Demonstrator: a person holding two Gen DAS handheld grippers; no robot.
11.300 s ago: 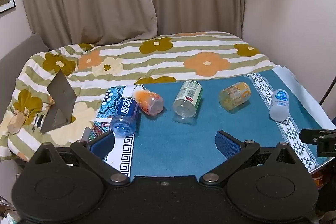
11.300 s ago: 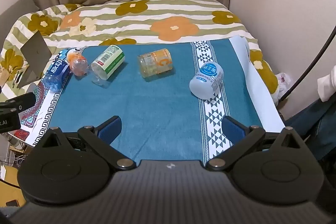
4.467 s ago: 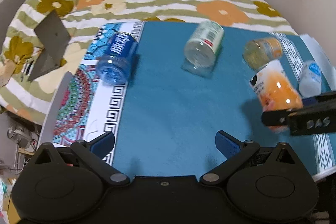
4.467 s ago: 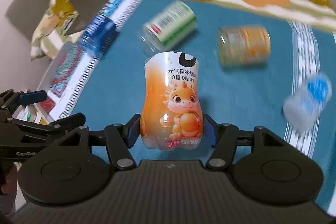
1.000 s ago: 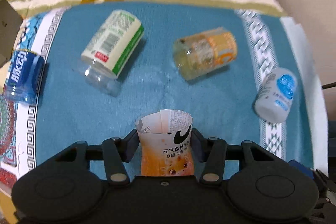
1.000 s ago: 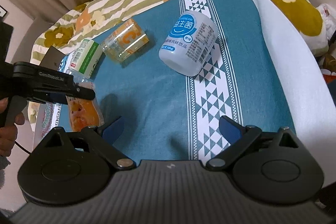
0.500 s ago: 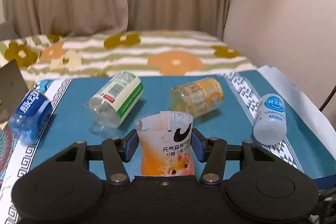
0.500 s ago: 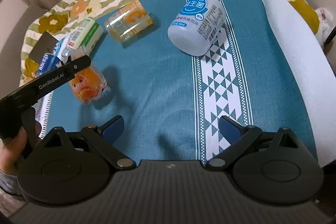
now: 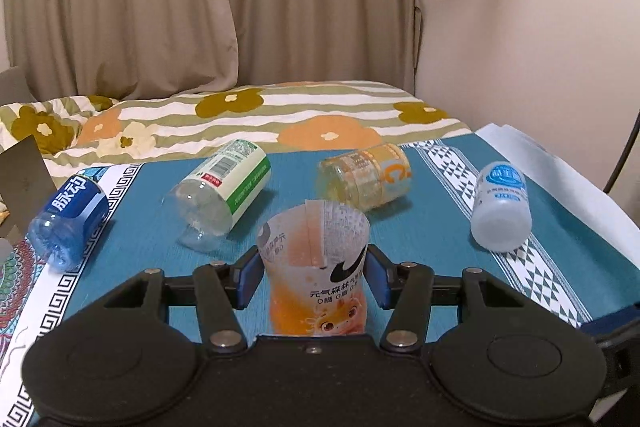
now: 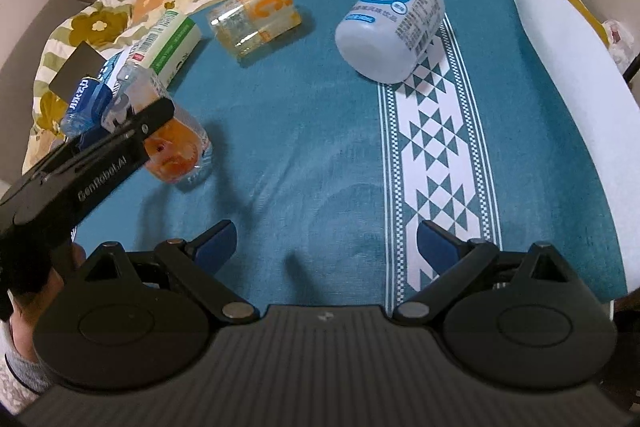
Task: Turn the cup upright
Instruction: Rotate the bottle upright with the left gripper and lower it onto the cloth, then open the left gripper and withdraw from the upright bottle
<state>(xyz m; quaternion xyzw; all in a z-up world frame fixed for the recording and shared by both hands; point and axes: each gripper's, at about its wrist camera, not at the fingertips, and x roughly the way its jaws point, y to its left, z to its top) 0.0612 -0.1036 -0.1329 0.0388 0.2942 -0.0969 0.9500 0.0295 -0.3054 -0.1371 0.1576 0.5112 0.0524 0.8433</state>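
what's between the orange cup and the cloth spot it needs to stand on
Nothing visible. The left tongs hold the orange cup mouth-up over bare teal cloth; the green-label cup and yellow cup lie farther back, apart from it.

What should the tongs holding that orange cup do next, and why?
Probably open and let go. The left tongs grip the orange cup, which stands upright with its open mouth up; in the right wrist view its base seems to touch the blue cloth. The right tongs are open and hold nothing.
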